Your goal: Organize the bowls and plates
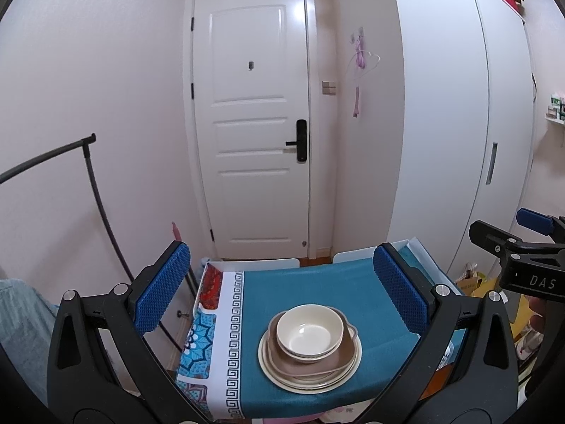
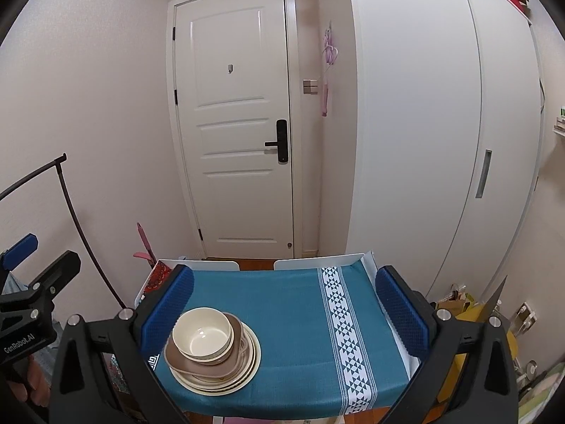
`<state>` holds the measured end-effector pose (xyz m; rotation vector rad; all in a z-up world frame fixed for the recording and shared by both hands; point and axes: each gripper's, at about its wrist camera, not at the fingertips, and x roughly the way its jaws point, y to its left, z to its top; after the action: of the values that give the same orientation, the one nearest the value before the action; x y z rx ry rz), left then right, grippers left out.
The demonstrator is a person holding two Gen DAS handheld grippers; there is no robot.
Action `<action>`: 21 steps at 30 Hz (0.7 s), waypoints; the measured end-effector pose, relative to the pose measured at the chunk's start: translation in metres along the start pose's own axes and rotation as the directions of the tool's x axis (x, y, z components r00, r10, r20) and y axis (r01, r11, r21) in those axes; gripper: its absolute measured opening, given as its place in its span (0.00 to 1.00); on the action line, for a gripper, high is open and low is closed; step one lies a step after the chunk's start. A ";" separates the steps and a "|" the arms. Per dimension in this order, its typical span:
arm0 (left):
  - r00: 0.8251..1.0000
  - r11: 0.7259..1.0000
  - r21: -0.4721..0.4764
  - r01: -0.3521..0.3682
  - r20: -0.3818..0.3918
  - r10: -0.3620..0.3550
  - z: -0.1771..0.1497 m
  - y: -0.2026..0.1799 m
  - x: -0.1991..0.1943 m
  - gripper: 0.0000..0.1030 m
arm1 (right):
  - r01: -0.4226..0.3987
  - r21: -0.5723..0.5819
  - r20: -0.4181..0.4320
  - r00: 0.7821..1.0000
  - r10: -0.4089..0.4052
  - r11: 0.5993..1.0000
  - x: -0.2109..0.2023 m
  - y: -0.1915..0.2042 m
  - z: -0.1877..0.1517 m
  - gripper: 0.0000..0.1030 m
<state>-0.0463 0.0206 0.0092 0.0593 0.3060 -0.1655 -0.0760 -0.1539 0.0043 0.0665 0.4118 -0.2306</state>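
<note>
Round cream bowl (image 1: 309,332) nests atop brown dish (image 1: 314,357), stacked plates (image 1: 310,376).

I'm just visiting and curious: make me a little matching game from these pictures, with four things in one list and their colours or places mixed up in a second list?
Things:
1. bowl
2. brown dish
3. tablecloth
4. door handle

Descriptions:
A. teal, spread over the table
B. black, on the white door
C. cream, at the very top of the stack
D. directly under the bowl, resting on the cream plates

Right pairs: 1-C, 2-D, 3-A, 4-B.

Both the left gripper and the right gripper hang open and empty above the table.
</note>
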 end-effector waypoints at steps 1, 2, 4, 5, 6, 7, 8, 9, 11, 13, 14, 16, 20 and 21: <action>1.000 1.000 0.001 -0.001 0.002 0.001 0.000 0.000 0.000 1.00 | -0.001 -0.002 -0.001 1.000 0.001 1.000 0.000 -0.001 0.000 0.99; 1.000 1.000 0.002 -0.002 0.002 0.002 0.000 0.001 0.000 1.00 | -0.001 -0.002 -0.001 1.000 0.001 1.000 0.000 -0.001 0.000 0.99; 1.000 1.000 0.007 -0.006 0.002 0.006 0.000 0.000 0.000 1.00 | 0.000 0.001 0.001 1.000 0.000 1.000 0.000 -0.001 0.000 0.99; 1.000 1.000 0.009 -0.006 0.002 0.006 -0.001 0.000 0.000 1.00 | -0.001 0.002 0.000 1.000 0.001 1.000 0.000 0.000 0.001 0.99; 1.000 1.000 0.010 -0.004 0.003 0.004 -0.001 0.001 0.000 1.00 | -0.001 0.001 0.000 1.000 0.001 1.000 0.000 0.000 0.001 0.99; 1.000 1.000 0.010 -0.003 0.004 0.003 -0.001 0.001 0.000 1.00 | 0.001 0.001 0.001 1.000 -0.001 1.000 0.000 0.000 0.001 0.99; 1.000 1.000 0.011 -0.002 0.005 0.002 -0.002 0.000 -0.001 1.00 | 0.001 0.000 0.002 1.000 -0.001 1.000 0.000 0.001 0.002 0.99; 1.000 1.000 0.013 -0.003 0.007 0.003 -0.002 0.000 -0.001 1.00 | 0.000 0.000 0.002 1.000 0.000 1.000 0.000 0.001 0.002 0.99; 1.000 1.000 0.015 -0.007 0.009 0.006 -0.002 0.000 -0.002 1.00 | 0.001 -0.002 0.004 1.000 -0.001 1.000 0.000 0.001 0.003 0.99; 1.000 1.000 0.016 -0.009 0.011 0.009 -0.003 0.001 -0.002 1.00 | 0.002 -0.001 0.005 1.000 -0.002 1.000 0.000 0.002 0.003 0.99; 1.000 1.000 0.016 -0.008 0.010 0.008 -0.003 0.002 -0.002 1.00 | 0.001 -0.001 0.005 1.000 -0.001 1.000 0.000 0.002 0.003 0.99; 1.000 1.000 0.016 -0.006 0.012 0.006 -0.003 0.002 -0.002 1.00 | 0.000 0.000 0.006 1.000 0.000 1.000 0.000 0.002 0.004 0.99; 0.999 0.999 0.022 -0.033 0.039 0.032 -0.002 0.003 -0.004 1.00 | -0.003 0.000 0.001 1.000 0.003 1.000 0.005 0.003 0.005 0.99; 0.998 0.999 0.023 -0.036 0.046 0.035 -0.002 0.003 -0.004 1.00 | -0.002 -0.001 0.000 1.000 0.002 1.000 0.006 0.005 0.005 0.99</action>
<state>-0.0501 0.0242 0.0082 0.0841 0.2575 -0.1347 -0.0678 -0.1510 0.0063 0.0665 0.4117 -0.2280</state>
